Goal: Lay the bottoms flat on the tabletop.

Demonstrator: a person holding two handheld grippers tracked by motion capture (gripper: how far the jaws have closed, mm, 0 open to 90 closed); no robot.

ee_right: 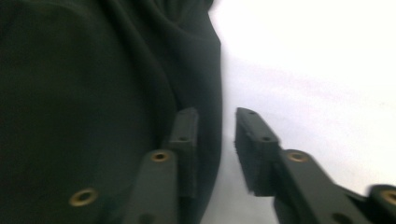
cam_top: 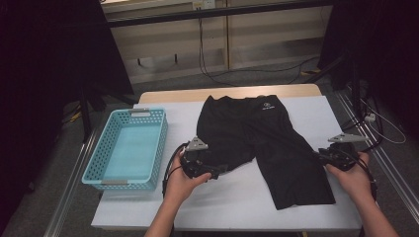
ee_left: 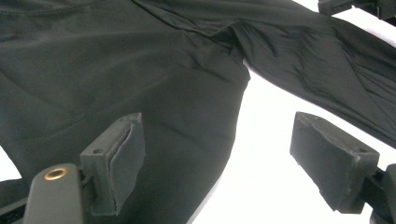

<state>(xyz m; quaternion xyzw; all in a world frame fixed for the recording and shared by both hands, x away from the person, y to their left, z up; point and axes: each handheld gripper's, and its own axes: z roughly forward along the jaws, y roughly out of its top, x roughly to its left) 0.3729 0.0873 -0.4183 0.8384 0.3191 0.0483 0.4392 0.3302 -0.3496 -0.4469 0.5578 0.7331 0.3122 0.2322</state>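
Both my claws sit at the shorts (cam_top: 257,143): left claw (ee_left: 219,158) gapes wide over one leg's hem, right claw (ee_right: 217,140) narrow, straddling the other leg's edge. Shorts lie flat mid-surface (cam_top: 316,113), basket (cam_top: 94,163) well left.

High view down over the table (cam_top: 306,106); both claw views close, sharing the black shorts (cam_top: 257,133).

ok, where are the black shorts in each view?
High view: black shorts mid-table, right of the blue basket.
Left gripper view: shorts across the top and left.
Right gripper view: shorts on the left.
Shared landmark: white table cover.
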